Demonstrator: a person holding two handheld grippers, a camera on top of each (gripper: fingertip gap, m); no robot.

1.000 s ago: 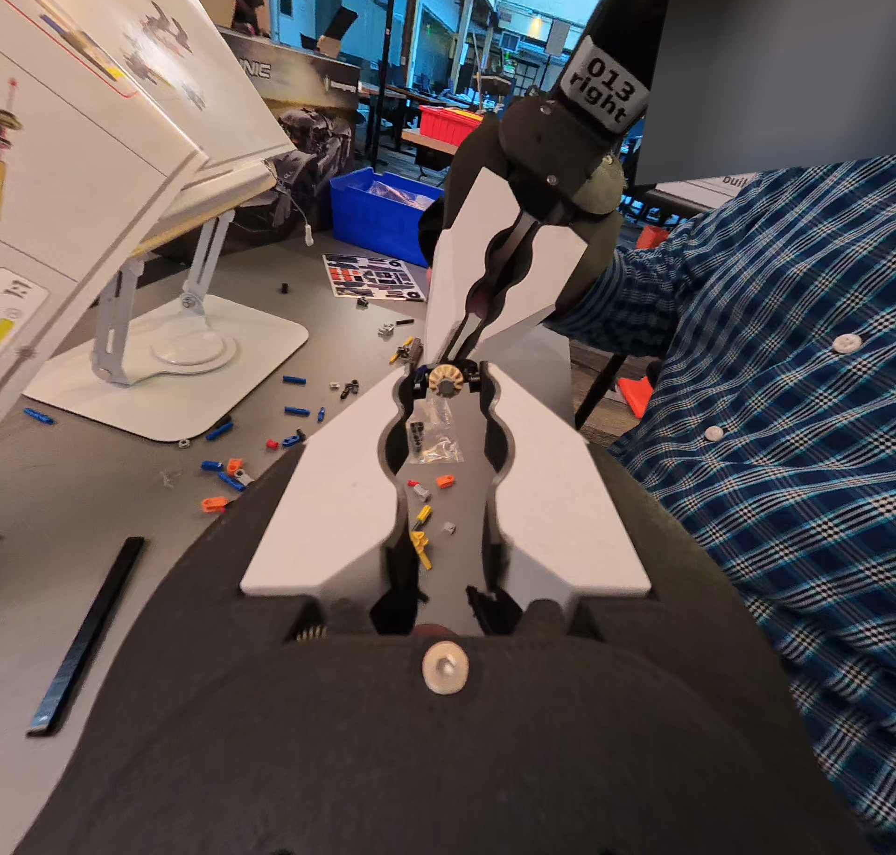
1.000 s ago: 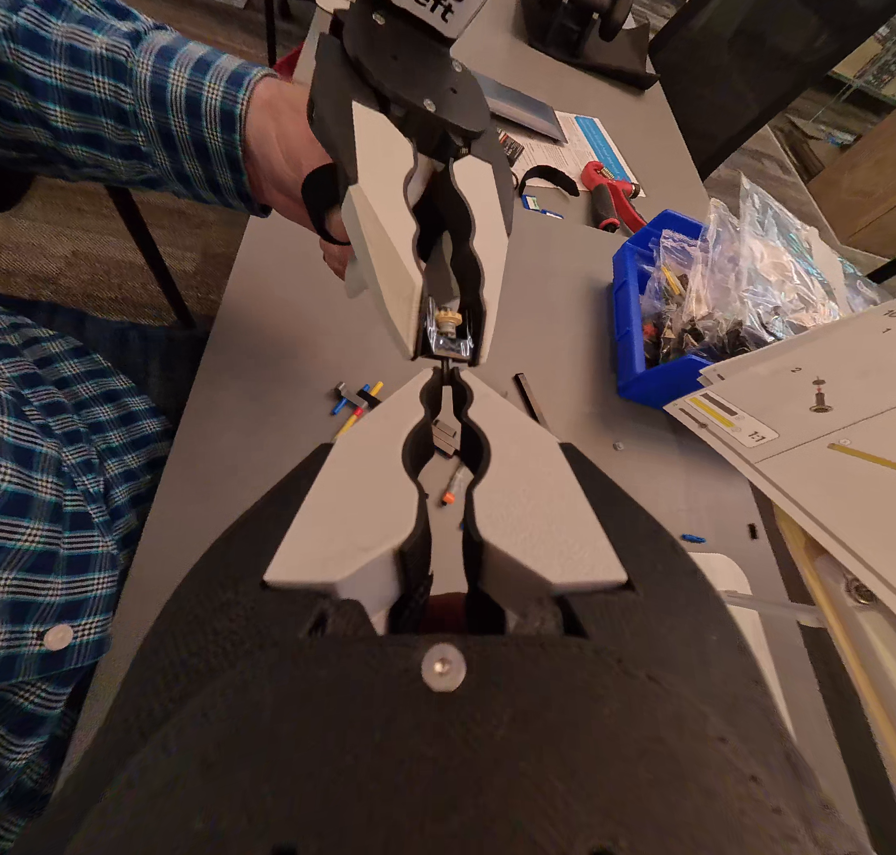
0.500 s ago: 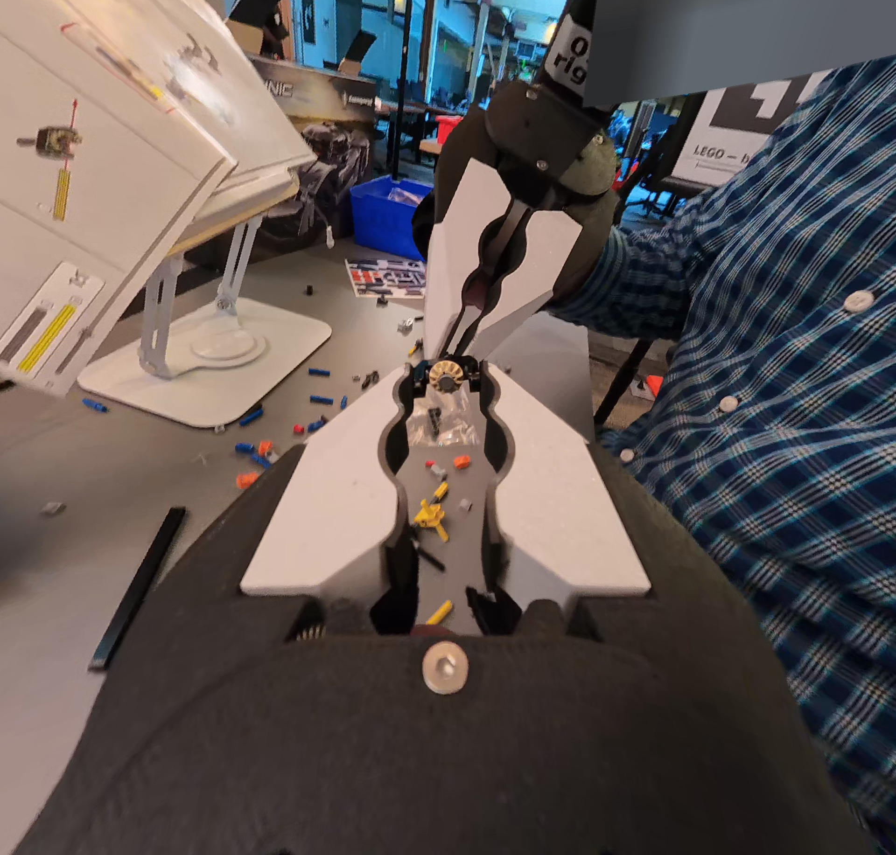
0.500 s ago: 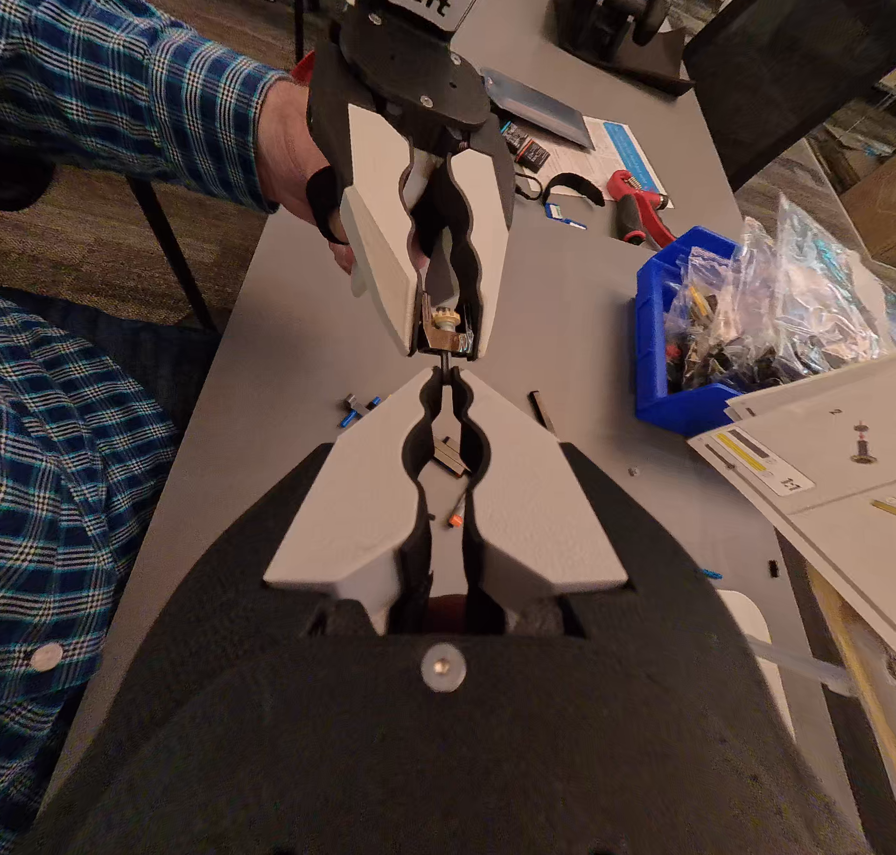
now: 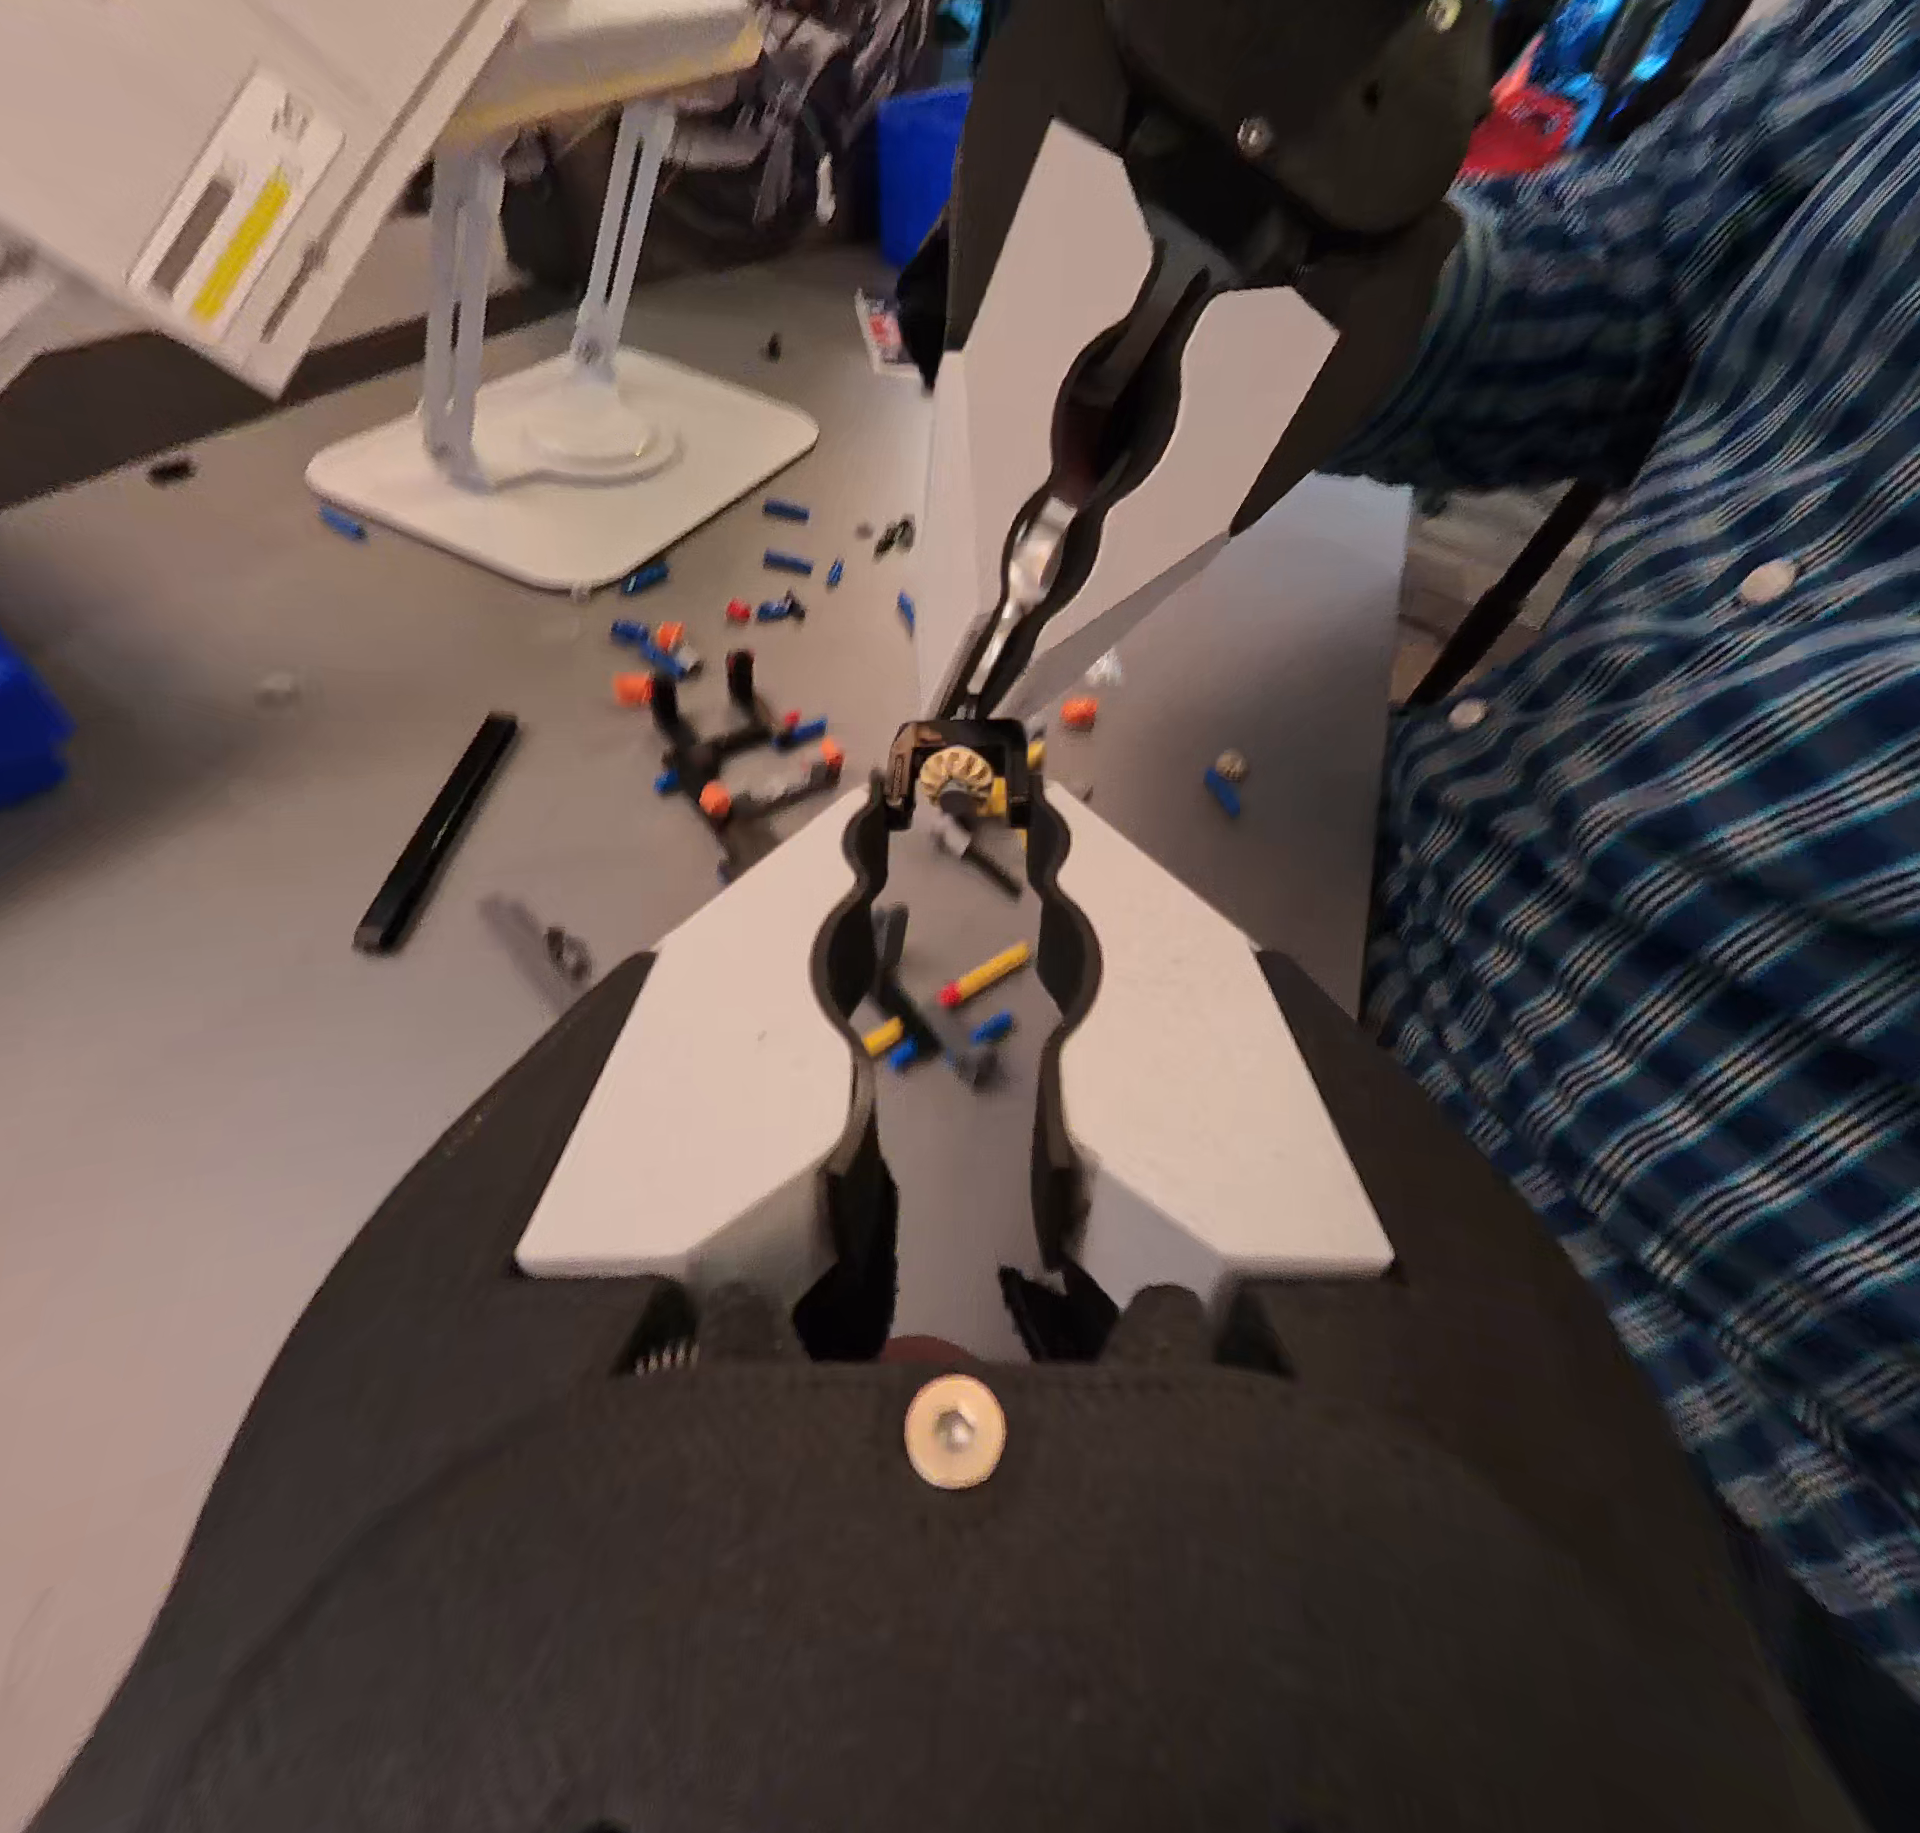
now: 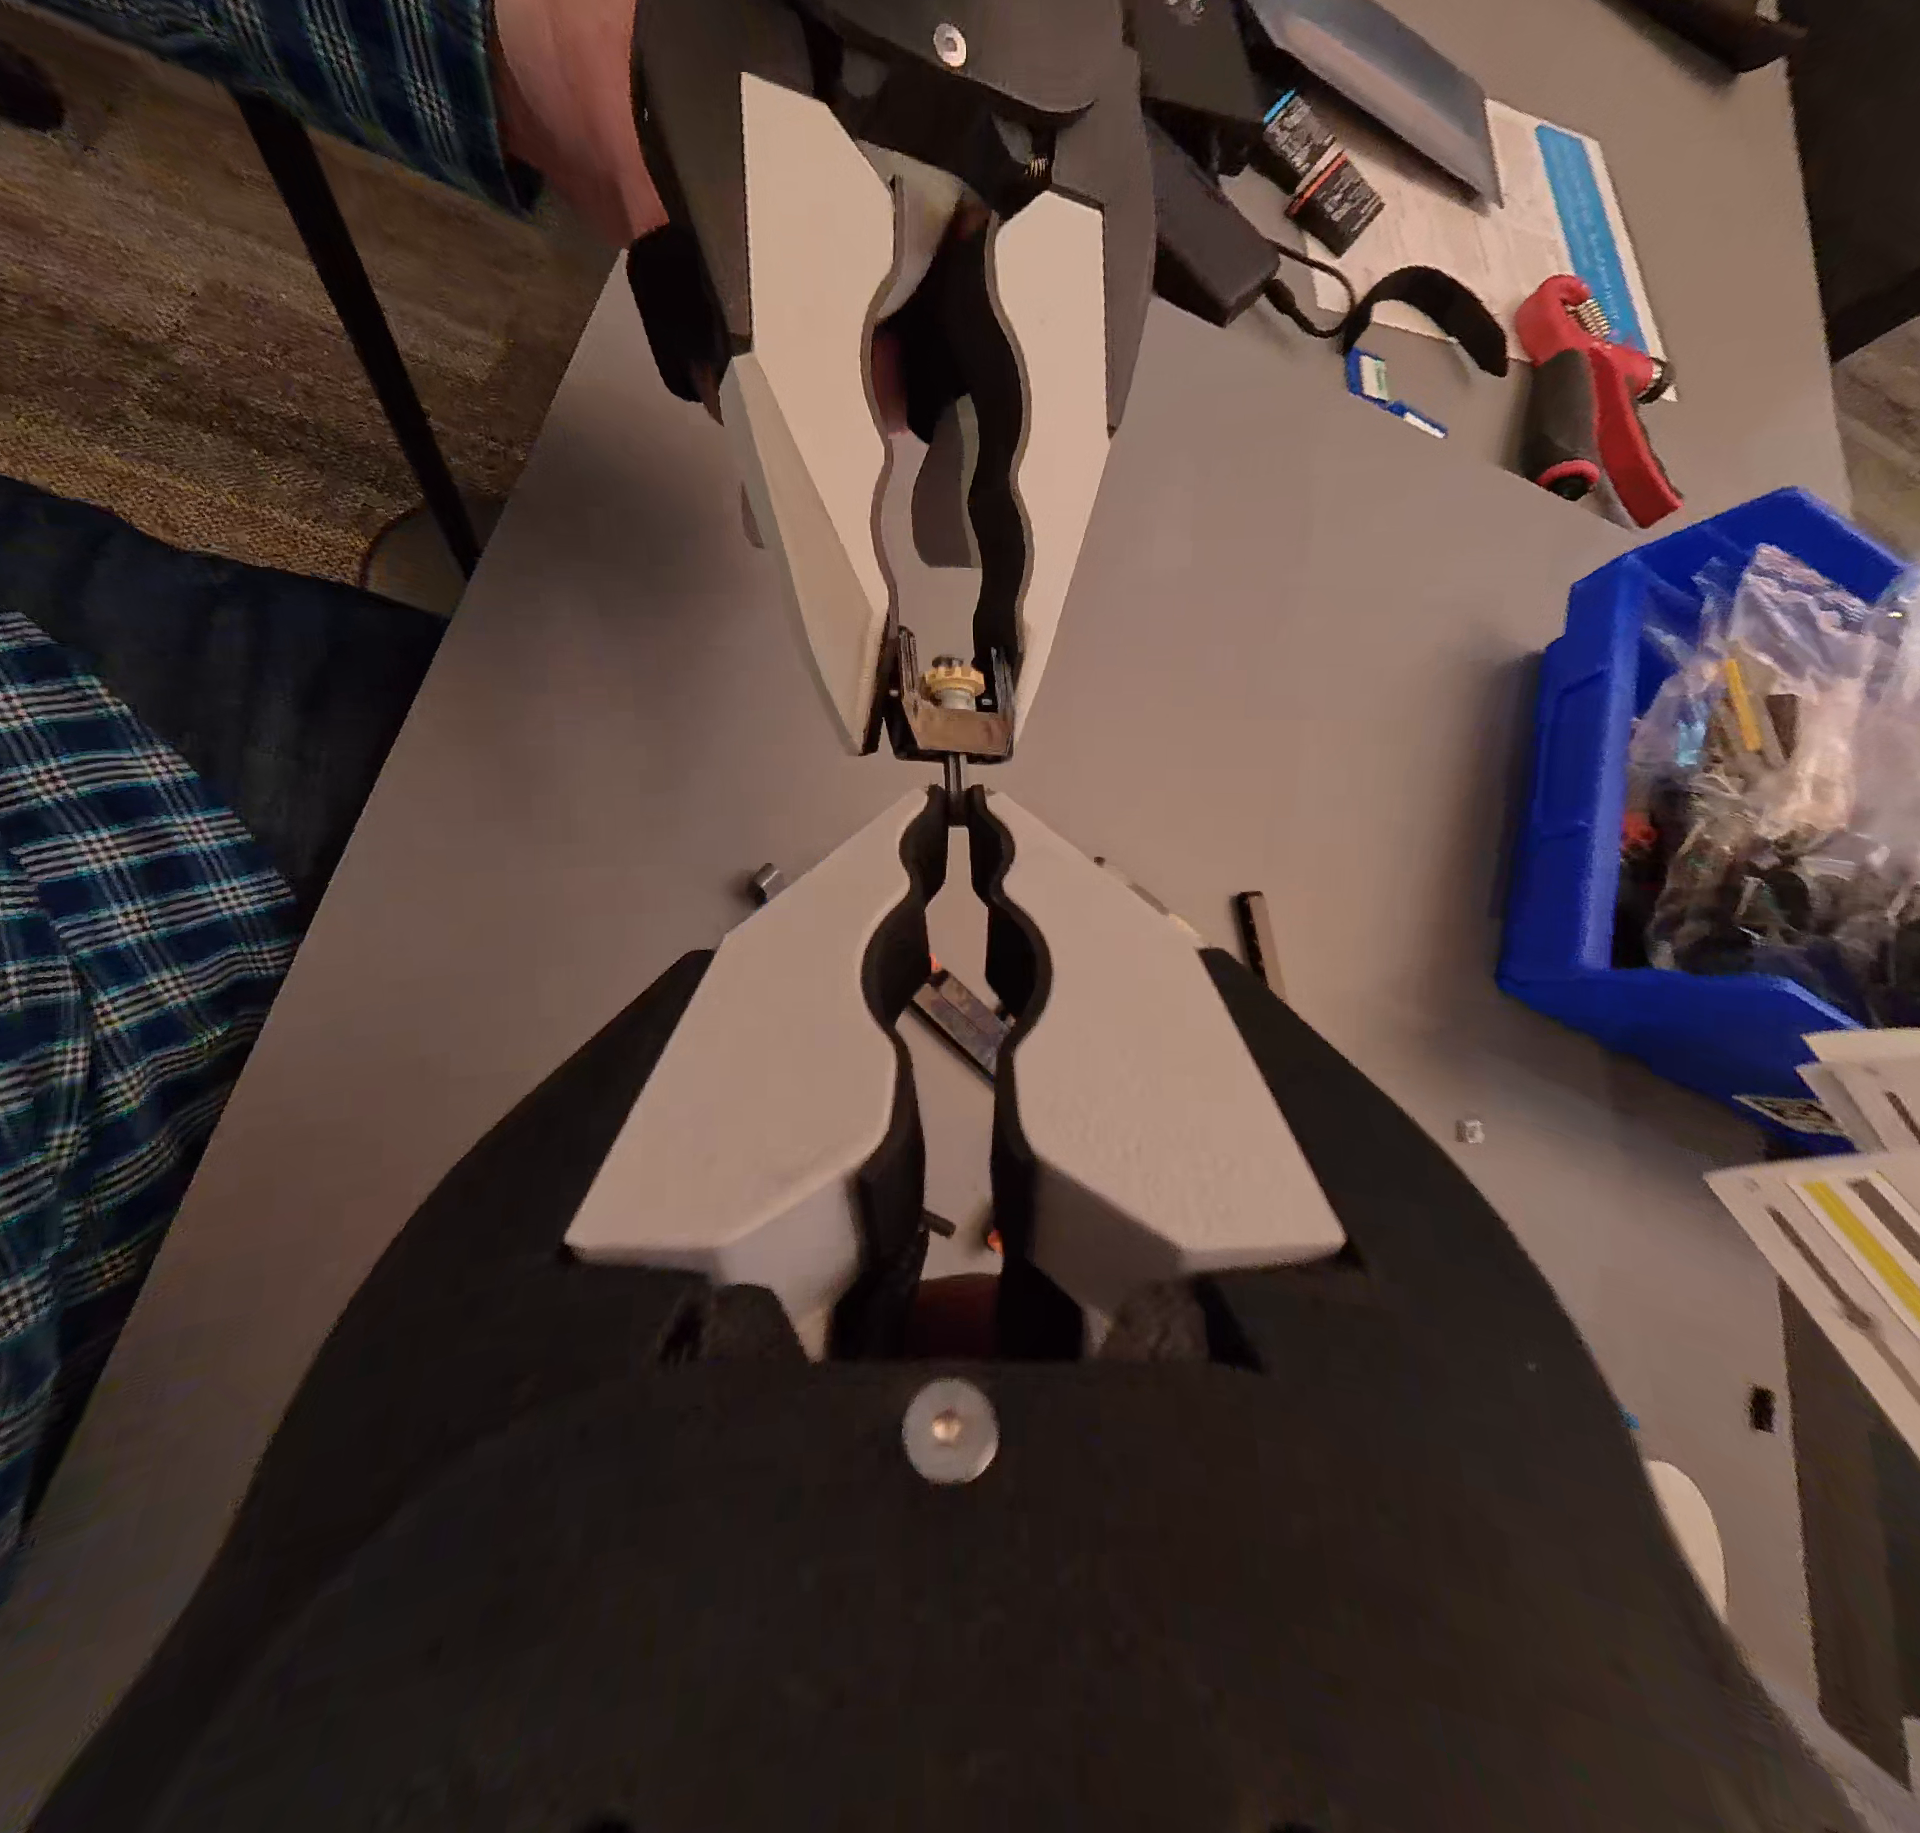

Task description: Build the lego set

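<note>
**2 grippers meet above the grey table**

We see our left gripper [image 5: 956,781] squeezing a small black frame piece with a tan gear inside [image 5: 954,773] at its very tips. The rest of the gap between its white fingers [image 5: 727,1077] is empty, and we can look through it down to the grey table [image 5: 260,1108].

Our right gripper [image 6: 948,804] is nearly closed, pinching a thin black pin [image 6: 950,773]. The pin's far end touches the bottom of the frame piece, so the 2 tools sit tip to tip with almost no room between them.

The left wrist view shows what lies below: many small loose pieces in blue, orange and yellow [image 5: 727,630], a half-built black part with orange ends [image 5: 727,744] and a long black bar [image 5: 436,833]. A white stand [image 5: 566,453] holds up a tilted instruction booklet [image 5: 208,142] to the left. The table's right edge runs close beside a blue checked shirt [image 5: 1683,848].

The right wrist view shows other things: a blue bin full of clear bags [image 6: 1704,796] on the right, red-handled pliers [image 6: 1590,401] and a printed paper sheet [image 6: 1538,194] farther off. The table's left edge [image 6: 436,661] drops to a brown carpet. The table beside that edge is mostly bare.
</note>
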